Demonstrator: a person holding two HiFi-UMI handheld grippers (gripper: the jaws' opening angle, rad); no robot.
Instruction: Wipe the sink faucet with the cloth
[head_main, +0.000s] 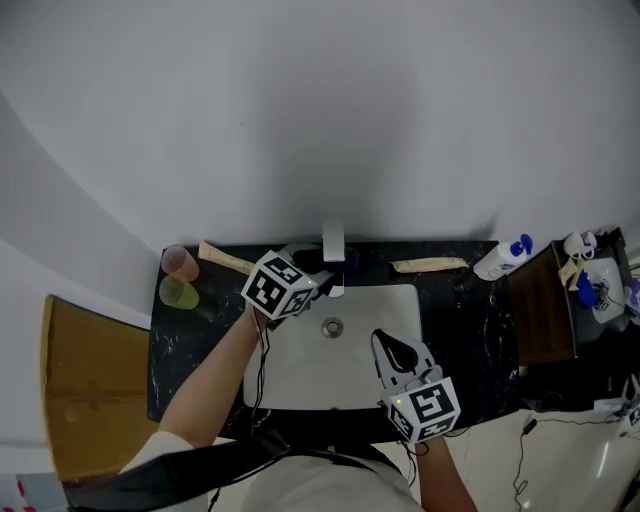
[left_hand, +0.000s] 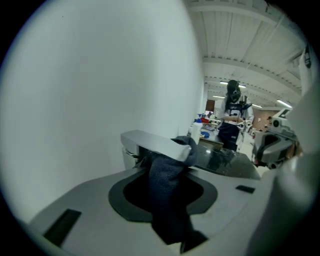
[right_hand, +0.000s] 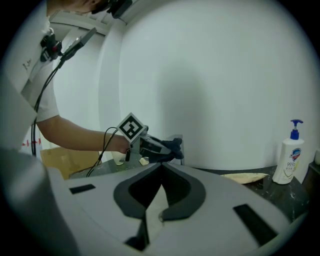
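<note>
While your left gripper (head_main: 318, 272) sits at the far middle of the sink (head_main: 300, 375), its jaws are clamped on a dark blue-grey cloth (left_hand: 167, 195). In the left gripper view the cloth runs up from between the jaws and folds over the end of the flat chrome faucet (left_hand: 150, 142) spout, touching it on top and on its right side. From the head view the faucet (head_main: 333, 243) rises at the far rim of the basin, against the white wall. The cloth (head_main: 306, 262) is bunched just to its left, under the marker cube.

Your right gripper (head_main: 386, 343) hovers over the near right part of the basin, well apart from the faucet. Its jaws (right_hand: 161, 167) meet at the tips with nothing between them. Its view looks across at your left gripper and the cloth (right_hand: 173, 147) against the wall.

You have the drain (head_main: 332, 327) between the two grippers, in the white basin. The black marble counter (head_main: 460, 330) surrounds the sink. At its far left stand a pink cup (head_main: 180, 262) and a green cup (head_main: 179, 293), touching each other. One beige rag (head_main: 228, 259) lies along the far edge left of the faucet, and a second beige rag (head_main: 430, 265) lies to its right. A white soap pump bottle (head_main: 503, 259) with a blue top stands at the far right corner.
</note>
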